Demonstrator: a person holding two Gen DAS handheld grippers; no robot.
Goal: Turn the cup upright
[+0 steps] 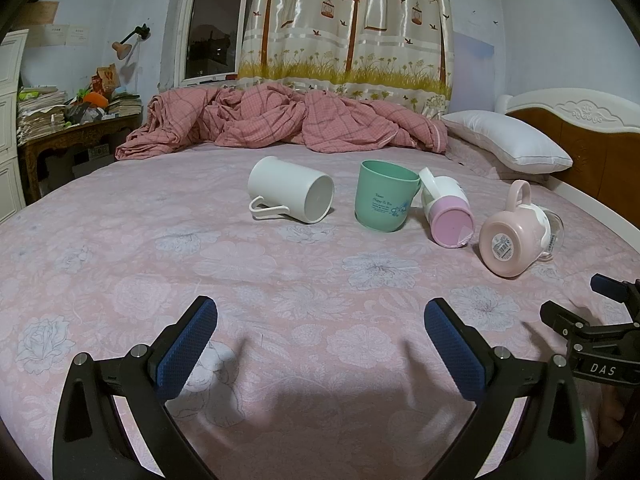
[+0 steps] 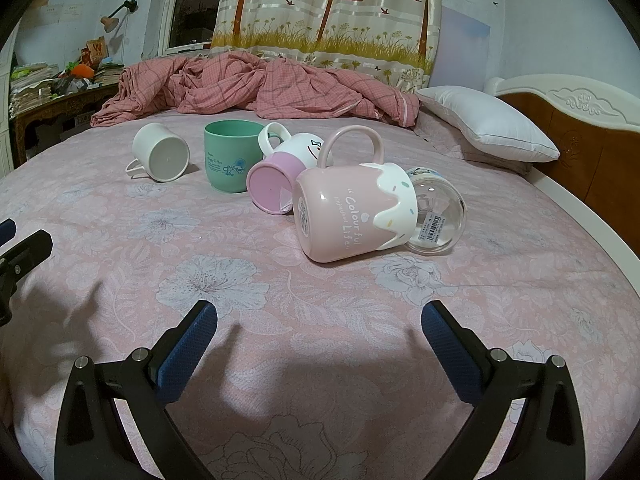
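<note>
Several cups lie on a pink floral bed. A white cup (image 1: pixel 291 195) (image 2: pixel 161 152) lies on its side at the left. A green cup (image 1: pixel 385 196) (image 2: pixel 232 155) stands upright. A white and purple cup (image 1: pixel 448 210) (image 2: pixel 280 172) lies on its side. A pink mug (image 1: pixel 514 236) (image 2: pixel 352 208) lies on its side, handle up, with a clear glass cup (image 2: pixel 438 216) (image 1: pixel 554 226) behind it. My left gripper (image 1: pixel 320 342) is open and empty, well short of the cups. My right gripper (image 2: pixel 320 340) is open and empty, in front of the pink mug.
A crumpled pink plaid blanket (image 1: pixel 276 120) lies at the bed's far side. A white pillow (image 1: pixel 508 140) rests by the wooden headboard (image 1: pixel 580 136) at right. A cluttered desk (image 1: pixel 72 120) stands at left. The right gripper's body (image 1: pixel 592 344) shows in the left wrist view.
</note>
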